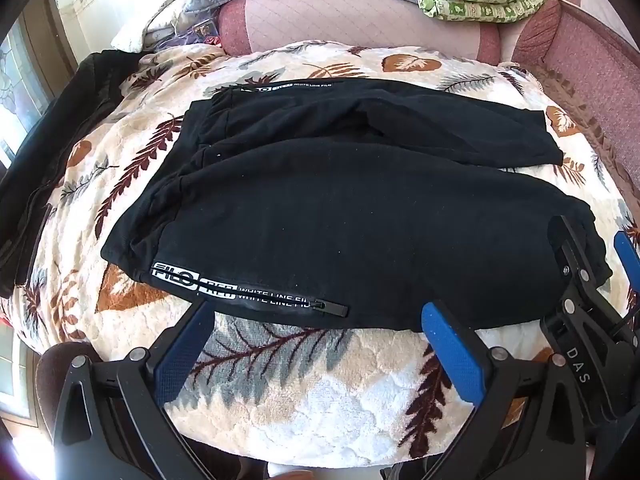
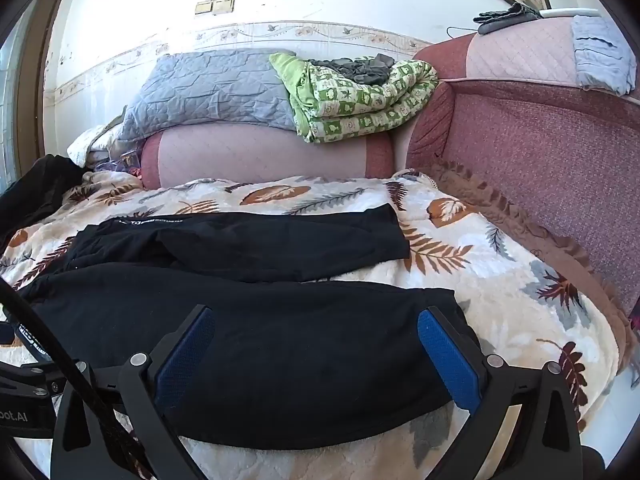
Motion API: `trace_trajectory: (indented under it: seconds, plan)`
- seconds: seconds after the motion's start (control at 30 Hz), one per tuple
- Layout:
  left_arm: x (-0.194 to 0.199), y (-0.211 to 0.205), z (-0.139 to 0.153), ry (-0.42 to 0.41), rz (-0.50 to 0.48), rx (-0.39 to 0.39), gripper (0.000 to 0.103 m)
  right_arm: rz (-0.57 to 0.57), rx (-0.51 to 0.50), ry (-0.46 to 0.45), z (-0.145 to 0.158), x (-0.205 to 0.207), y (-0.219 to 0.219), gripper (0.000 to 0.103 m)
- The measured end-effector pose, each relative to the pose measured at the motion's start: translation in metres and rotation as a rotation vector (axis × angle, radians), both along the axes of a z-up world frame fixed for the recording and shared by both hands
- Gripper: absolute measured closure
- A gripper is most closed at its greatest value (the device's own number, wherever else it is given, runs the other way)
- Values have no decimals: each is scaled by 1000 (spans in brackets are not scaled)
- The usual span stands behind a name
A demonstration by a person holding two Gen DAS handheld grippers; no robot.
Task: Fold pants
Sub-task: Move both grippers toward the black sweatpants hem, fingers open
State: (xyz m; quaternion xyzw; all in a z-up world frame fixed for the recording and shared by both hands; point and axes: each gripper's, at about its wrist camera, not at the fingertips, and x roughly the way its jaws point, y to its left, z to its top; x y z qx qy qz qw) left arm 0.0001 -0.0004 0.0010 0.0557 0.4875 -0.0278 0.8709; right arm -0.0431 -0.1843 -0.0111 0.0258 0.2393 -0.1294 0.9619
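A leaf-print blanket (image 1: 320, 400) covers the sofa (image 2: 540, 152). Black pants (image 1: 340, 220) lie flat across it, legs side by side. The left tool (image 1: 318, 320) hovers wide apart near the zipper (image 1: 332, 307) edge. The right tool (image 2: 316, 324) gapes wide above the near leg's cuff end.

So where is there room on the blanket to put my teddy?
Bare leaf blanket lies between the pants and the sofa arm, and along the near edge under the left gripper. The far left is crowded by dark clothing.
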Motion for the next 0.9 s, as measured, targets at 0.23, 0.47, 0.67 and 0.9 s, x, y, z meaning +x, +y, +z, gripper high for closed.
trace_trajectory:
  seconds: [0.23,0.47,0.67,0.9]
  plan:
    - [-3,6,-3,2,3,-16,0,-2,2,2,0,-1,-1,0]
    - [1,4,-8,30,14,-9,0,-6,-2,31,-5,4,3,0]
    - [4,7,-14,36,23,-4,0,-8,5,53,-9,5,-2,0]
    - [9,12,-37,75,18,24,0,-17,31,168,-29,20,-7,0]
